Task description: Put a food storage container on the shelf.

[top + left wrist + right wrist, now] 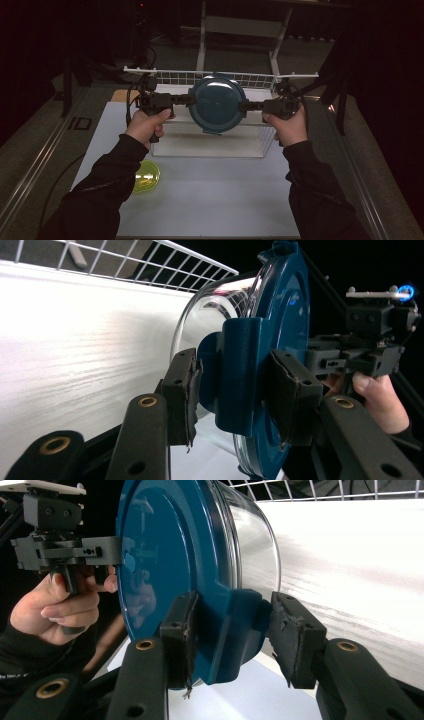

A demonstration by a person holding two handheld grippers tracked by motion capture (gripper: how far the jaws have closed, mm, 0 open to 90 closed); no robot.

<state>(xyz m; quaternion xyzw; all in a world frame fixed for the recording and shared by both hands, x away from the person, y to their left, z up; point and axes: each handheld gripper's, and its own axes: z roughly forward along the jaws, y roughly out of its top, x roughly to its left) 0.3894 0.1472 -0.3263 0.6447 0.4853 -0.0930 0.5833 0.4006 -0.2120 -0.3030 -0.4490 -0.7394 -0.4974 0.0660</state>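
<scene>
A round clear container with a dark blue lid (217, 102) hangs on its side above the white rack, with the lid facing the person. My left gripper (186, 100) comes in from the left, its pads shut on the lid's blue side clasp (239, 375). My right gripper (248, 106) comes in from the right and is shut on the opposite clasp (235, 625). In the left gripper view the clear wall (210, 305) bulges behind the lid, between my left gripper (235, 390) and the white rack. In the right gripper view my right gripper (235, 637) clamps the clasp.
A white wire rack (170, 76) on a white tray (210, 145) stands at the back of the pale table mat (215, 200). A yellow-green round dish (146, 176) lies at the left by the person's left sleeve. Dark floor surrounds the table.
</scene>
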